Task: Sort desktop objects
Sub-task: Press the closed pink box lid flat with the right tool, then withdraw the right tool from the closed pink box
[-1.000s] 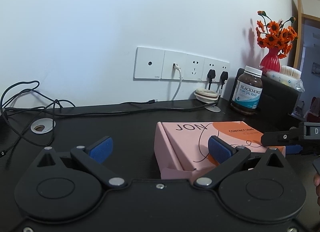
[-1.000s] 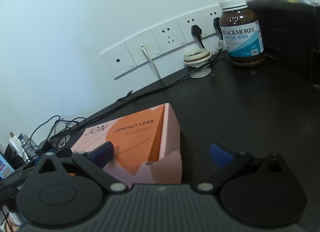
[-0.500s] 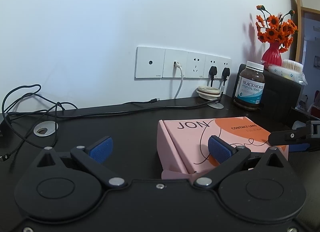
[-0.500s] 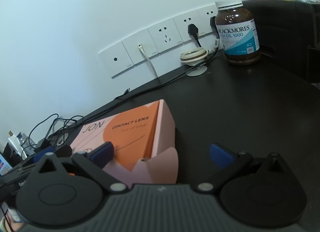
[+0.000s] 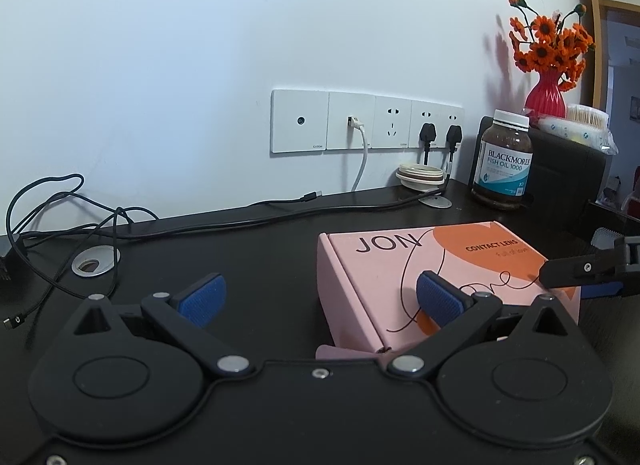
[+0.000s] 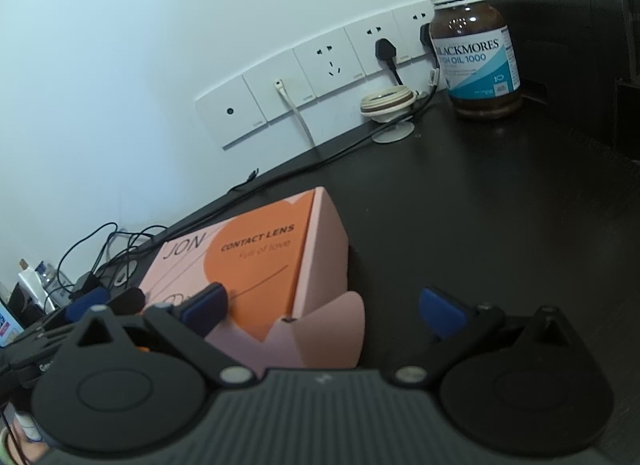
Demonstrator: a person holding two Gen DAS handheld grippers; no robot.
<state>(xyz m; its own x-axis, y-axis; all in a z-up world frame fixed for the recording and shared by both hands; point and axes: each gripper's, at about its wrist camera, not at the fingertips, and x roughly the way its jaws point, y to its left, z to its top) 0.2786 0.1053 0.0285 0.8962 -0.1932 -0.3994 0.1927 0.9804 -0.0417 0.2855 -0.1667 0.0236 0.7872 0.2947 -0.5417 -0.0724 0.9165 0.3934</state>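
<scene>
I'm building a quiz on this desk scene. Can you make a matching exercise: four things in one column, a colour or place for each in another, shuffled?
Things:
1. contact lens box
2. fish oil bottle
3. vase
4. white cable

Descriptions:
A. red, holding orange flowers
B. plugged into the wall socket panel
C. pink and orange, lying on the desk by both claws
D. brown with a white cap, near the wall

Pairs: 1-C, 2-D, 3-A, 4-B

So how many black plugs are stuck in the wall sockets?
2. One black plug sits in the fourth wall plate, the other black plug right beside it. A white cable is plugged in further left.
</scene>
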